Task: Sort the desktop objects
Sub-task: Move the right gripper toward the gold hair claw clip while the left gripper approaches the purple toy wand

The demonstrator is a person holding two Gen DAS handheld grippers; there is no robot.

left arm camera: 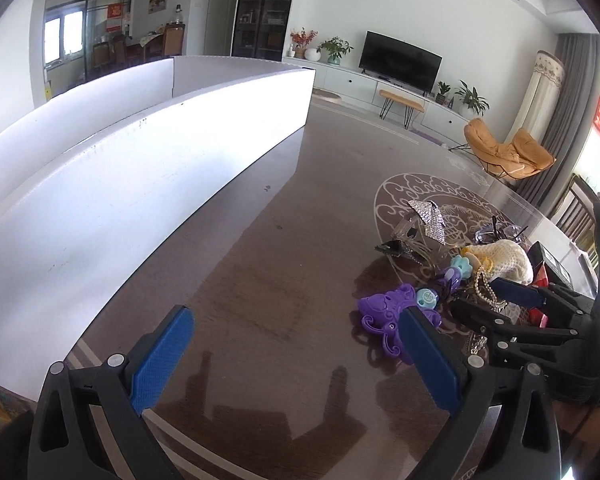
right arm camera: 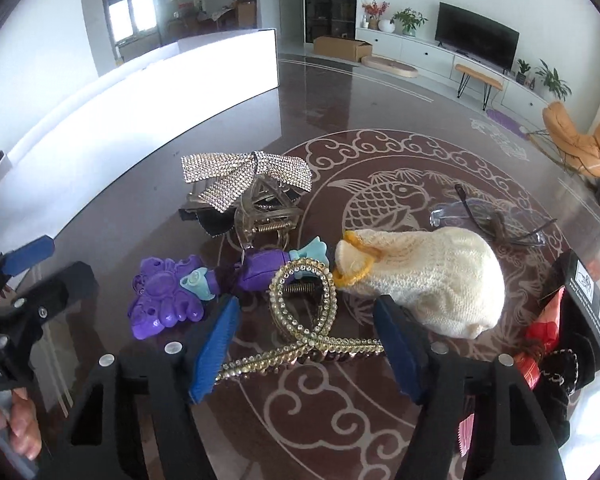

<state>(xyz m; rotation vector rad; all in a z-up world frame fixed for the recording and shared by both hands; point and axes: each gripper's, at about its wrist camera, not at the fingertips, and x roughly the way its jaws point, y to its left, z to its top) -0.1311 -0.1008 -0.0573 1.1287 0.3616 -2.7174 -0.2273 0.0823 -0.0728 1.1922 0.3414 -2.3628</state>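
A pile of small objects lies on the dark glass table. In the right wrist view my right gripper (right arm camera: 306,320) is open, its jaws on either side of a gold rhinestone hair claw (right arm camera: 304,312). Next to it lie a purple toy (right arm camera: 164,300), a purple and teal clip (right arm camera: 264,268), a cream knitted pouch (right arm camera: 432,280), a silver rhinestone bow clip (right arm camera: 244,176) and clear glasses (right arm camera: 488,216). My left gripper (left arm camera: 296,320) is open and empty over bare table, left of the purple toy (left arm camera: 384,312). The right gripper (left arm camera: 516,300) shows at its right.
A long white box (left arm camera: 148,168) stands along the left side of the table; it also shows in the right wrist view (right arm camera: 160,80). A black box (right arm camera: 588,304) and red packets (right arm camera: 540,340) lie at the right. The table edge (left arm camera: 540,208) curves behind the pile.
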